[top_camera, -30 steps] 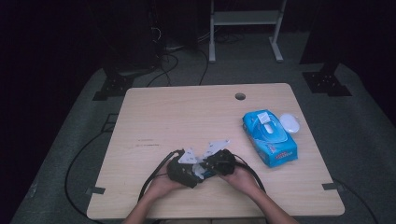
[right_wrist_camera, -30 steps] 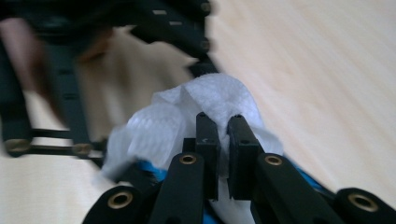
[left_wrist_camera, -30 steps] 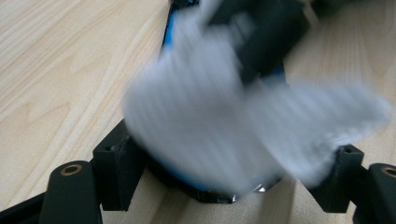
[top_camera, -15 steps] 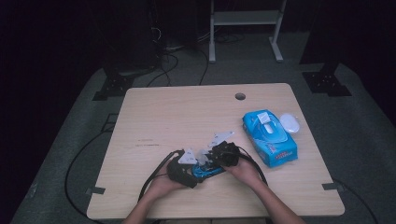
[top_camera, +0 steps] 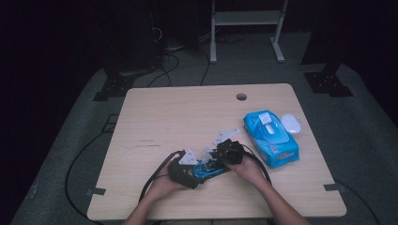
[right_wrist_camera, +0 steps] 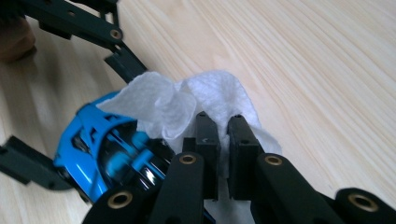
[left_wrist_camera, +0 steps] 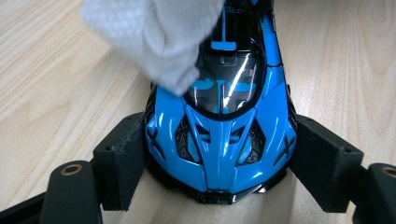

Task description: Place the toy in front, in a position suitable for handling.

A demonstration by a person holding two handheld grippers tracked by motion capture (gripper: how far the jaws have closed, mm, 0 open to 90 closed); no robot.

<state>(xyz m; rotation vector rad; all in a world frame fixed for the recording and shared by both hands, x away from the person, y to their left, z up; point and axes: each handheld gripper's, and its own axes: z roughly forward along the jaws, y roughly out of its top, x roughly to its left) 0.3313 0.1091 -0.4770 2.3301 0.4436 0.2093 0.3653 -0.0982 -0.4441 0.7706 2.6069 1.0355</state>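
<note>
Beside the wipes pack (top_camera: 271, 138) (closed), a toy car (left_wrist_camera: 224, 135) sits clamped.

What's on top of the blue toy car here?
A white wipe, pinched by the right gripper, lies over the blue toy car roof, hiding paint beneath; the windshield and hood stay exposed.

A fixed high camera looks forward and down over the whole desk (top_camera: 187, 122). The left tool's camera sits close, facing the blue toy car (left_wrist_camera: 224, 135) nose-on between its jaws. The right tool's camera views the same car (right_wrist_camera: 107, 149) from beside it, equally close.
</note>
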